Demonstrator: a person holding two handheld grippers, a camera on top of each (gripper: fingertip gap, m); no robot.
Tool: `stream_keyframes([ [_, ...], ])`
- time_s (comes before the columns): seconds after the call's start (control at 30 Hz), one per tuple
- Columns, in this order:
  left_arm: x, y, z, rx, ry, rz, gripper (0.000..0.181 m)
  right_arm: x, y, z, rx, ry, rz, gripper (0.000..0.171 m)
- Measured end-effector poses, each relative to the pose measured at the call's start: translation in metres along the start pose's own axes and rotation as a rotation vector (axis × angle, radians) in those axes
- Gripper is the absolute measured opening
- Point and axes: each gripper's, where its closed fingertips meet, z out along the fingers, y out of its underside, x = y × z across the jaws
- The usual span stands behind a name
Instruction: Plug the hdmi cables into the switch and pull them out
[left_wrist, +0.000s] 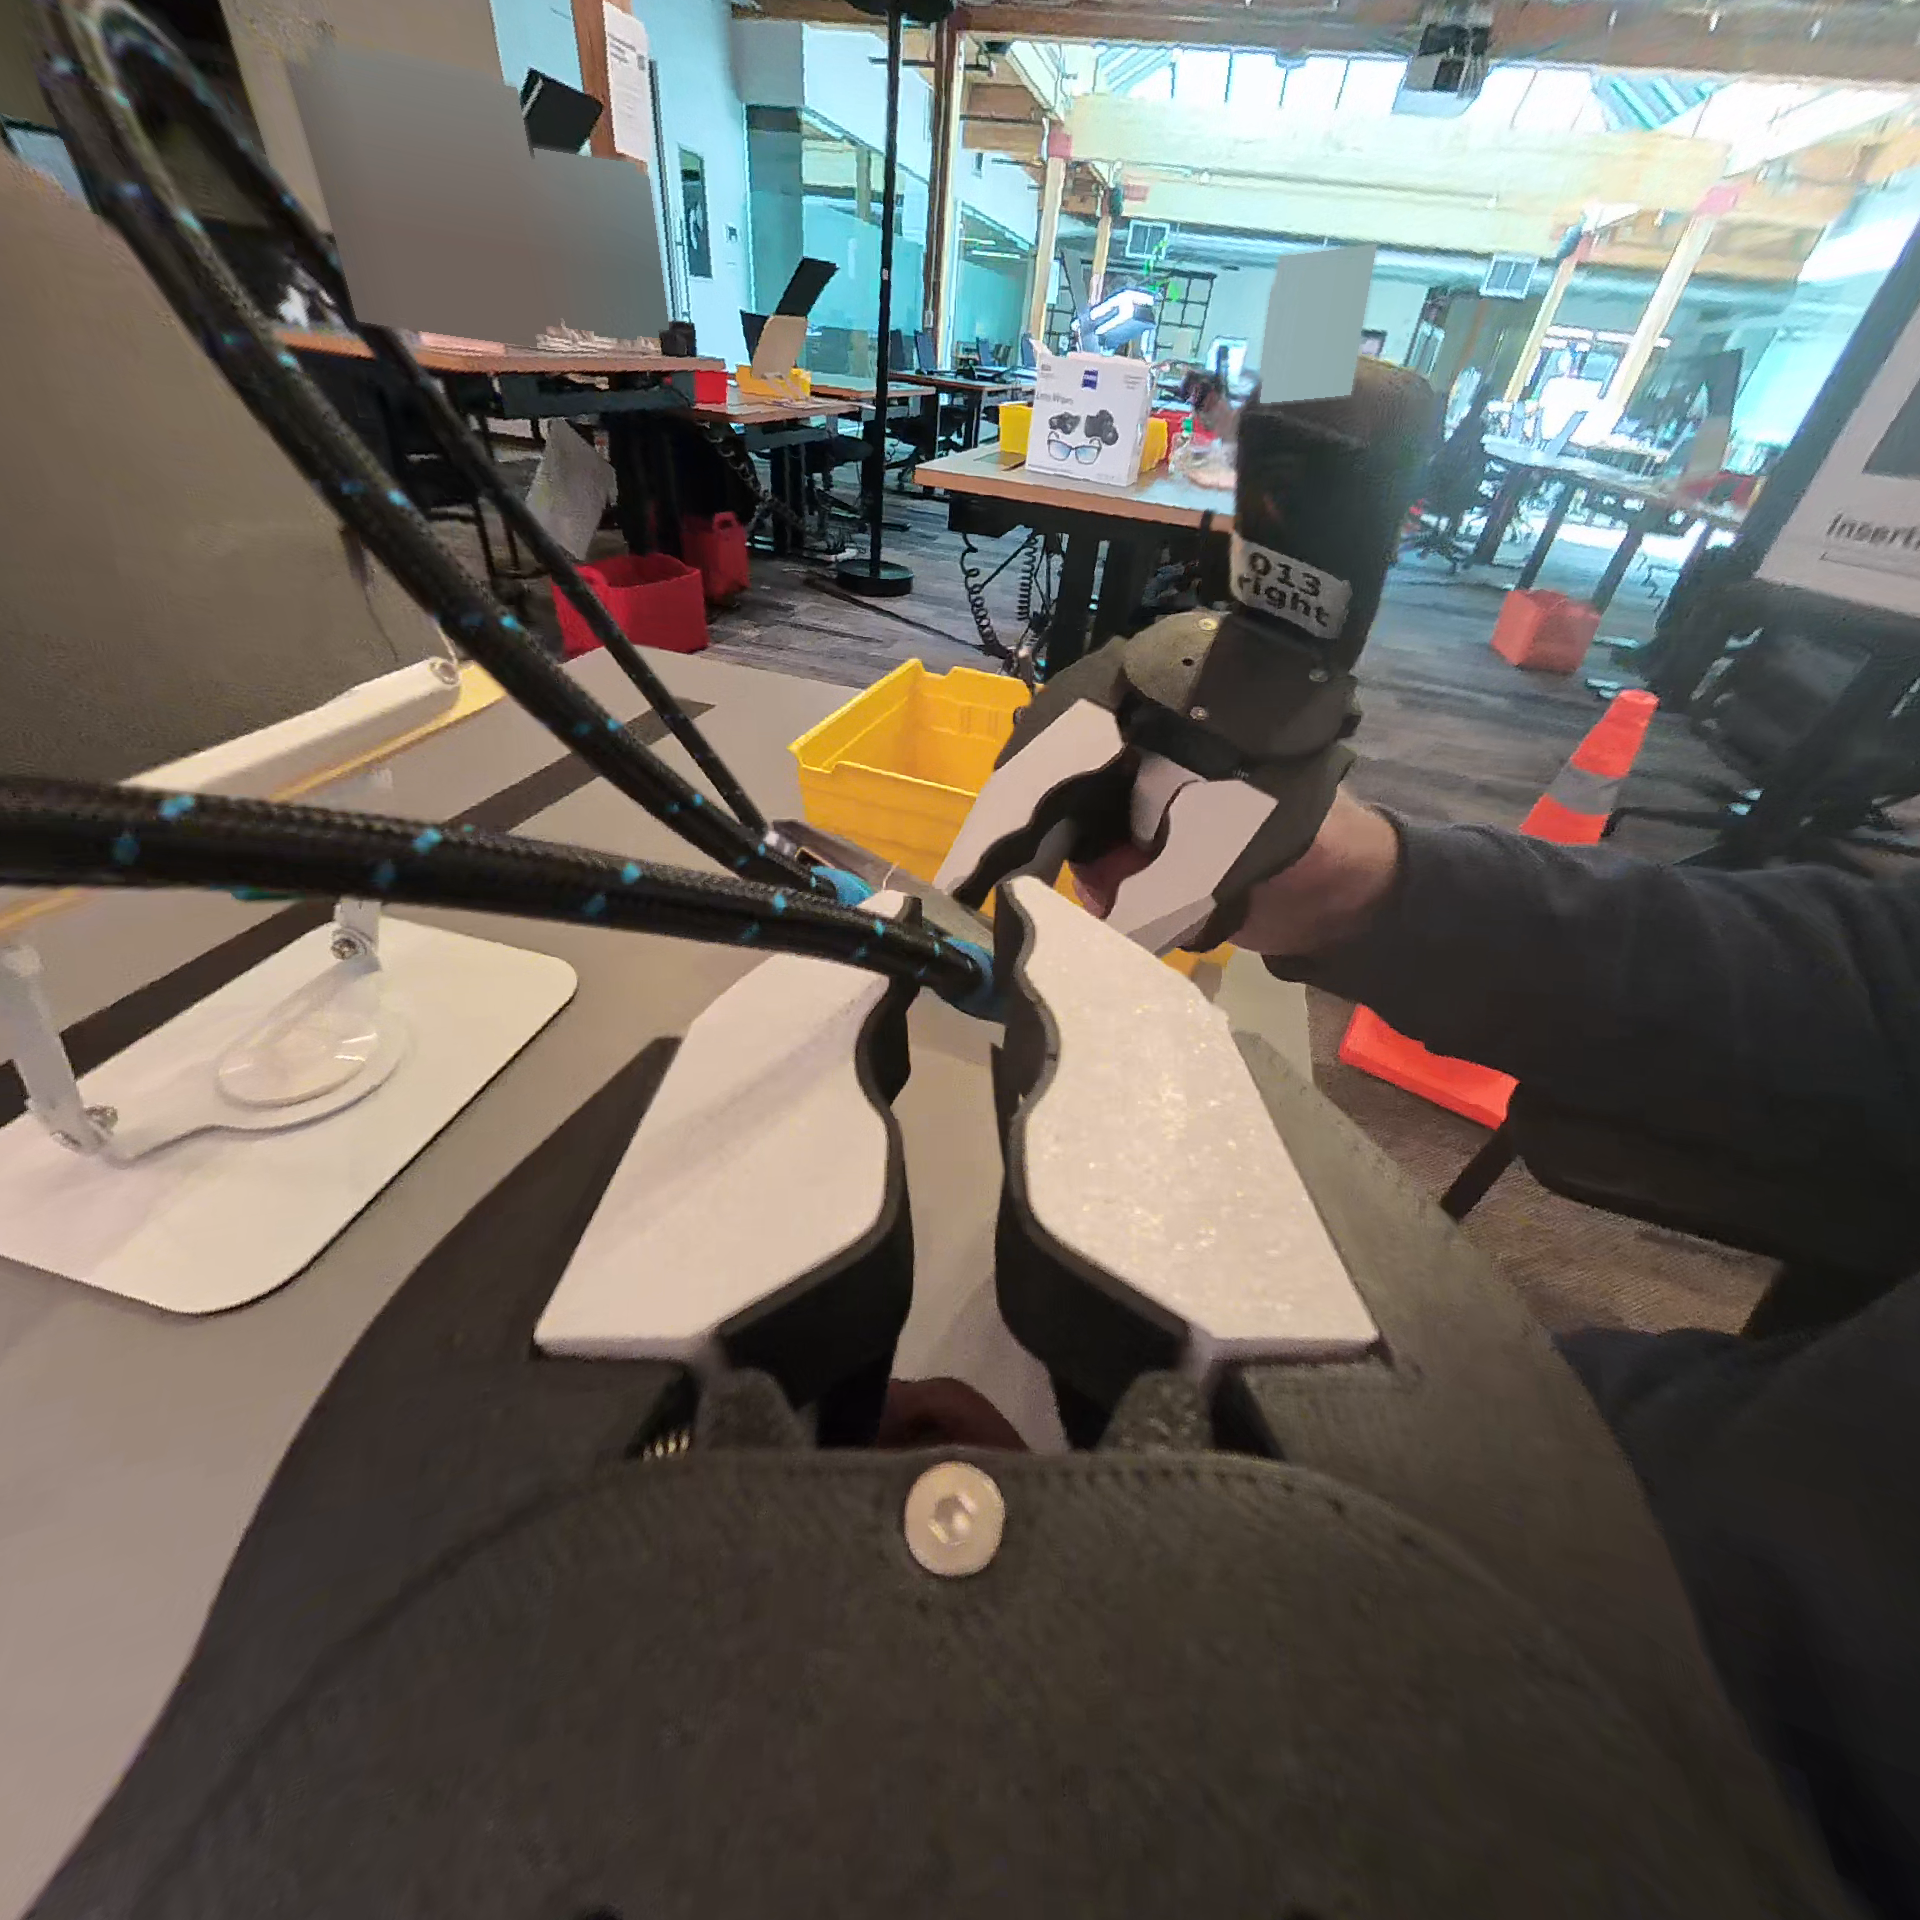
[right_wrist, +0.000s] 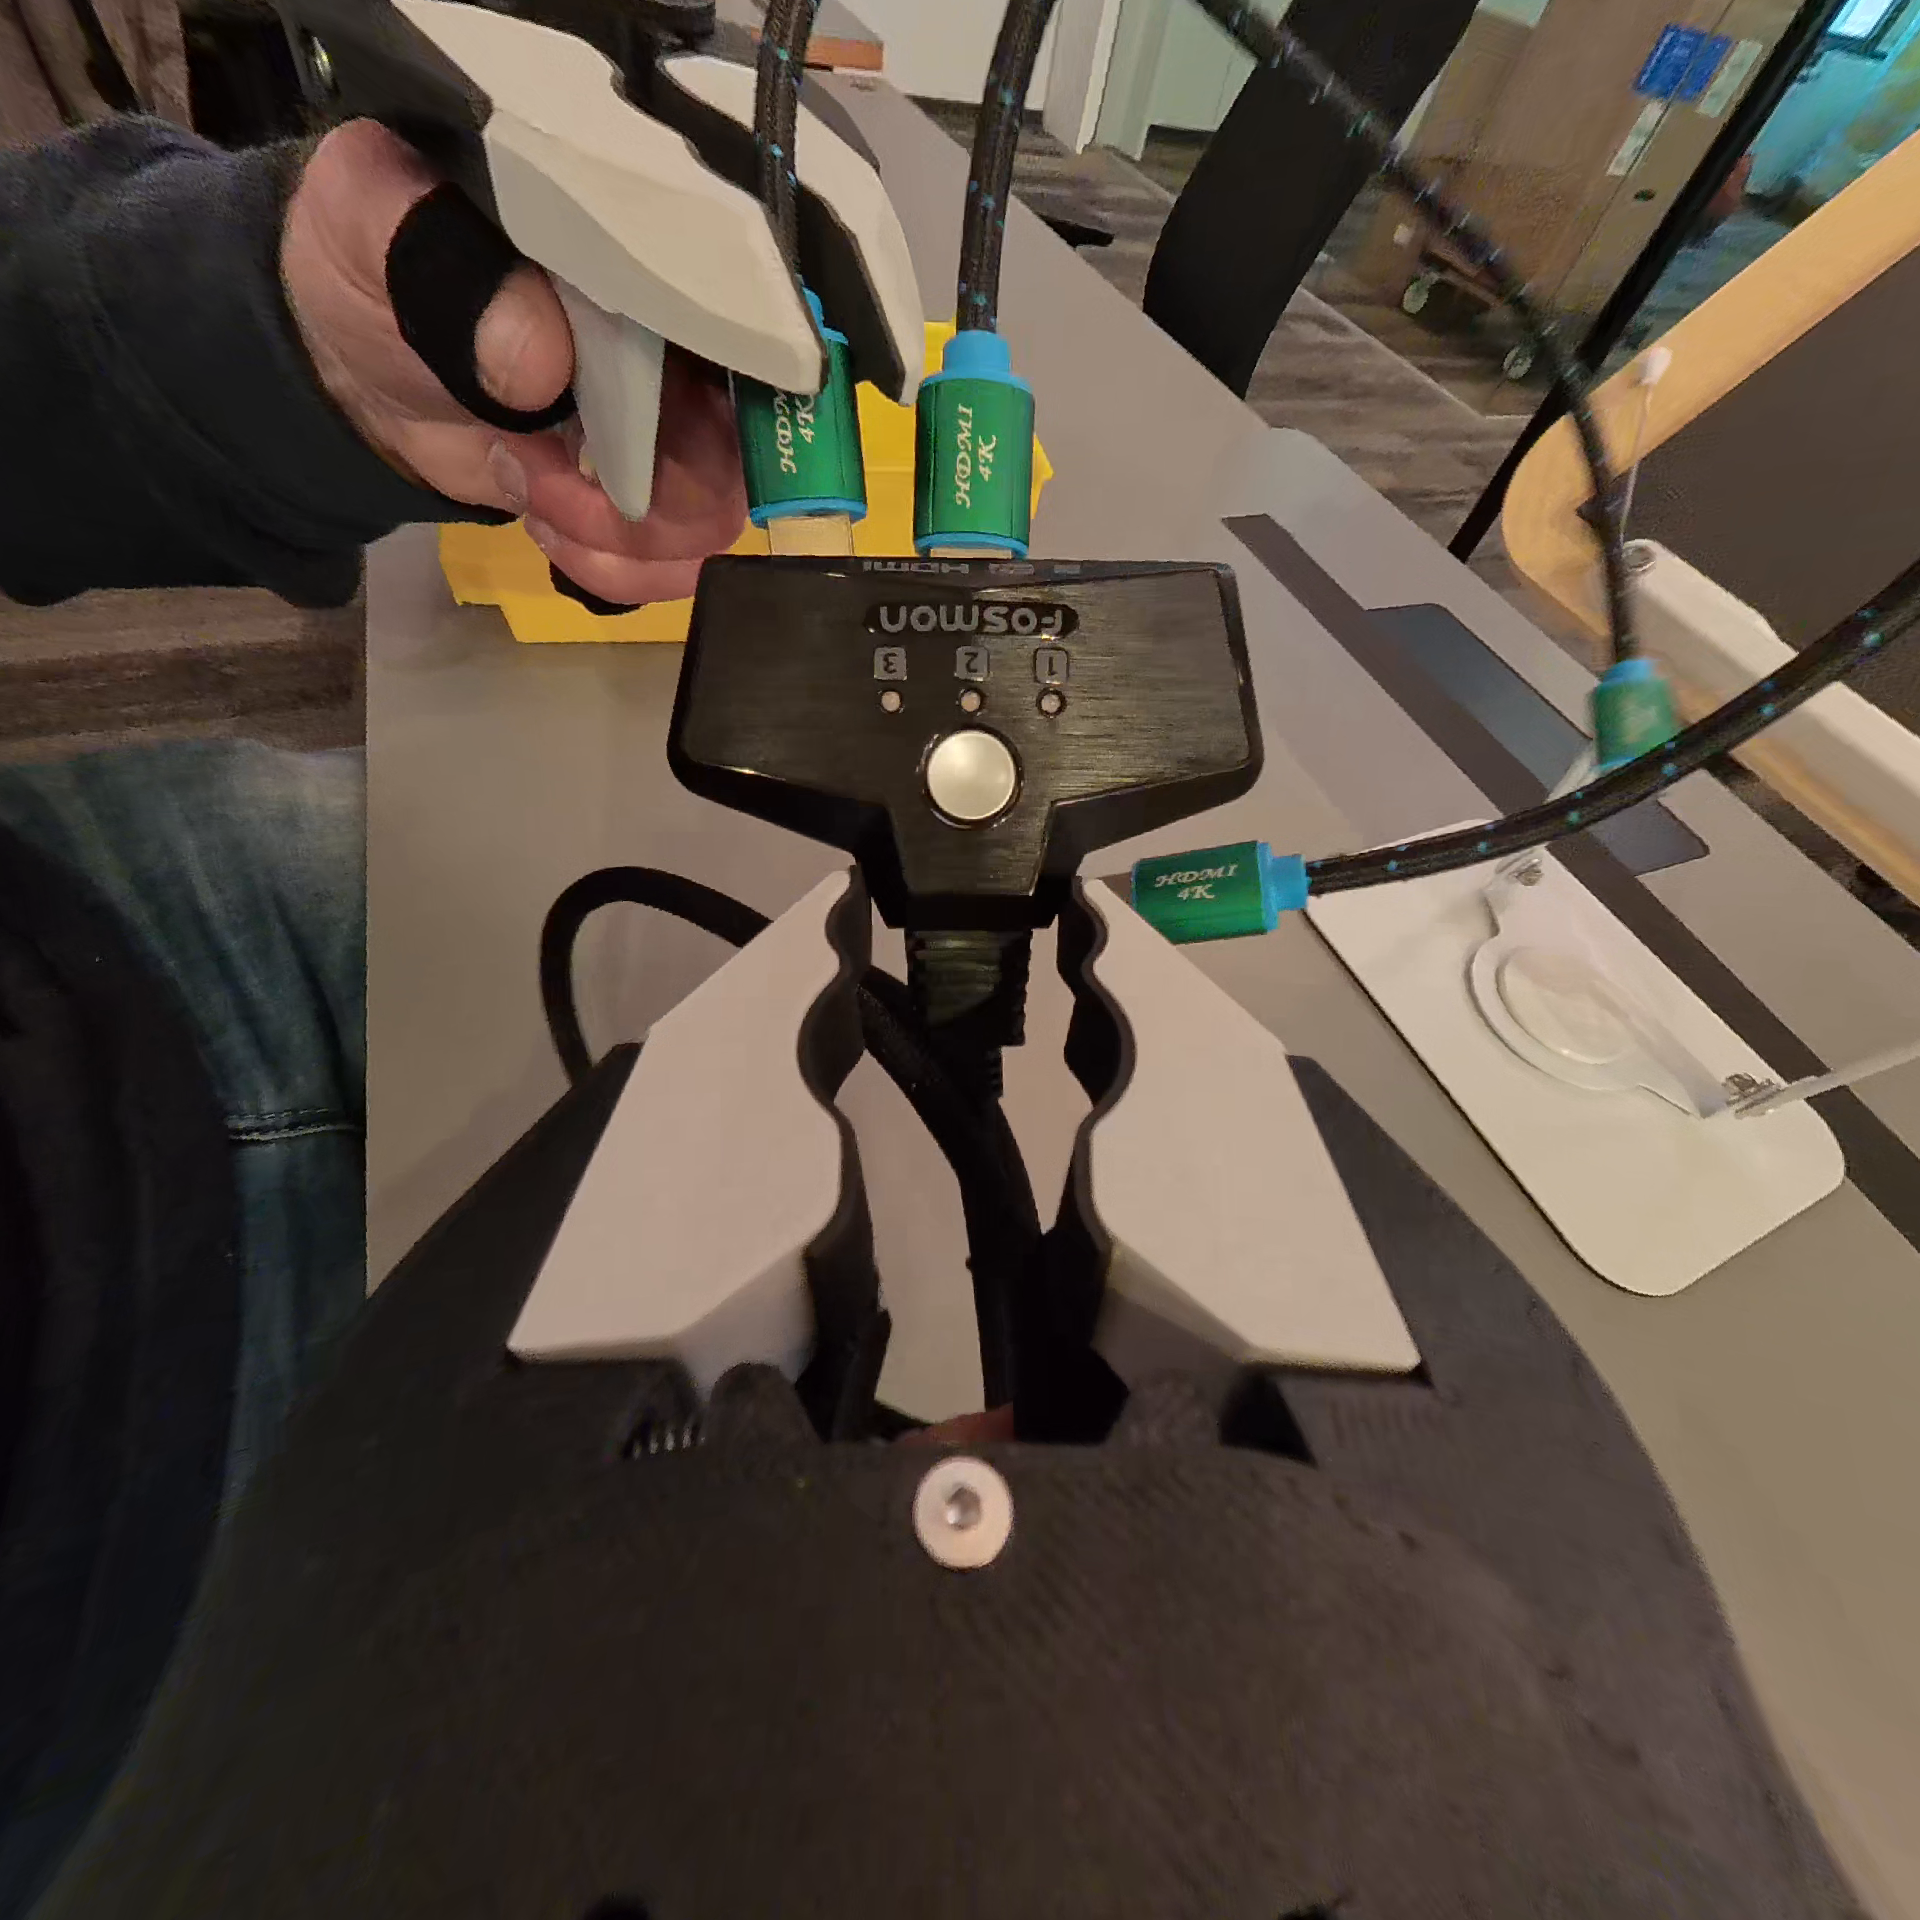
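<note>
Switch (right_wrist: 961, 727) sits pinched at its neck in your right tongs (right_wrist: 961, 914) for steadiness, while left tongs (right_wrist: 831, 353) pinch the outer plug (right_wrist: 800, 436) half-inserted.

Left gripper (left_wrist: 951, 961) squeezed tight on a plug (right_wrist: 800, 436). Right gripper (right_wrist: 961, 914) pinched around the switch (right_wrist: 961, 707) stem, held level, facing the left one.

Green-and-blue plugs (right_wrist: 974, 473), black blue-flecked braided cables (left_wrist: 416, 862), glossy black switch (right_wrist: 961, 717), yellow bin (left_wrist: 904, 769)
</note>
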Motion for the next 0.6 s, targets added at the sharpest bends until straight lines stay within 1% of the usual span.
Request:
stream_keyframes([
  [0.17,-0.007,0.006,0.001,-0.022,-0.02,-0.04,0.012,0.004,0.007,0.005,-0.047,0.066,-0.026,0.034],
  [0.4,-0.01,0.011,0.0,-0.043,-0.011,-0.065,0.012,0.005,0.009,0.007,-0.067,0.094,-0.05,0.034],
  [0.53,-0.012,0.014,-0.003,-0.041,0.024,-0.102,0.012,0.004,0.006,0.006,-0.076,0.099,-0.055,0.034],
  [0.6,-0.014,0.012,-0.003,-0.007,0.019,-0.124,0.012,0.005,0.004,0.006,-0.081,0.107,-0.047,0.034],
])
